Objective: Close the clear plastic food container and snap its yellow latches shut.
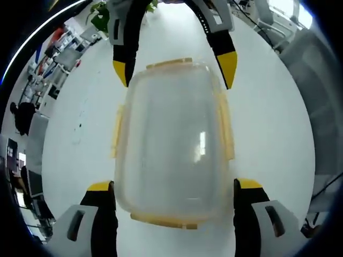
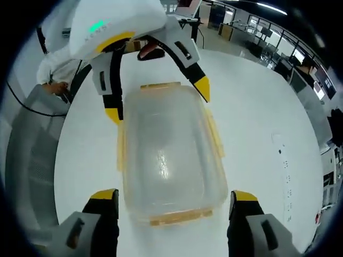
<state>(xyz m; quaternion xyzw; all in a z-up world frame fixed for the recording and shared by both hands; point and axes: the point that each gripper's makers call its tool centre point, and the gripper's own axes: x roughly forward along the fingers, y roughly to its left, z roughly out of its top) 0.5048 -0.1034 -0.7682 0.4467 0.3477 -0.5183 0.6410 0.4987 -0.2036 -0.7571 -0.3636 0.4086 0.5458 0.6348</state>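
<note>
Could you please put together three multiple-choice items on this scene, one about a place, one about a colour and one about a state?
1. Where does the clear container stand?
A. on a white table
B. on a grey chair
C. in a sink

2. What colour are the container's latches?
A. blue
B. yellow
C. red

3. How do the left gripper and the right gripper stand?
A. both shut on a latch
B. one open, one shut
C. both open, jaws straddling the container's ends

Key:
1 A: white table surface lies all round the container in both views.
2 B: yellow strips run along its lid edges.
3 C: in each view the yellow-tipped jaws stand apart on either side of the near end, with a gap to the plastic; the lid sits on the container.
</note>
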